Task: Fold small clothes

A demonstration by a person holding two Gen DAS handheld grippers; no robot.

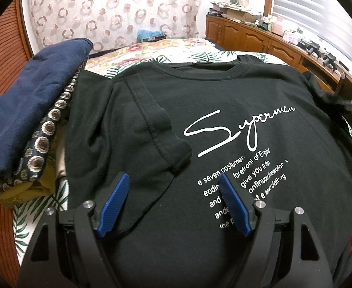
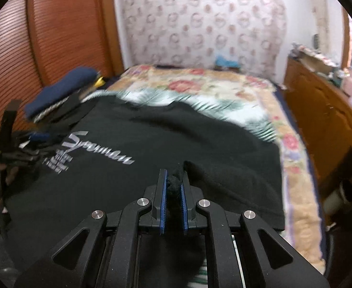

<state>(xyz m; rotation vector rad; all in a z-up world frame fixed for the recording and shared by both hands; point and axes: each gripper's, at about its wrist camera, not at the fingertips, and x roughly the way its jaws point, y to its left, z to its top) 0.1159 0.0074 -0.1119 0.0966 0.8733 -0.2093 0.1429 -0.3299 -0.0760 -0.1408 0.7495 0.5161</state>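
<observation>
A black T-shirt (image 1: 236, 91) with white "Superman" lettering lies spread front-up on the bed; its left sleeve (image 1: 156, 129) is folded in over the chest. My left gripper (image 1: 174, 180) hovers open over the shirt's left side, blue pads wide apart with nothing between them. In the right wrist view the same T-shirt (image 2: 164, 134) lies below, blurred. My right gripper (image 2: 174, 182) is shut on a bunched bit of the shirt's black fabric, lifted off the bed at the right side. The left gripper (image 2: 15, 148) shows at the far left, held by a hand.
A stack of folded clothes, navy (image 1: 32, 100) on top of a patterned piece (image 1: 48, 129), sits left of the shirt. The floral bedspread (image 2: 200, 84) stretches beyond. A wooden cabinet (image 1: 255, 36) with clutter runs along the right; a ribbed orange wardrobe door (image 2: 56, 24) stands at the left.
</observation>
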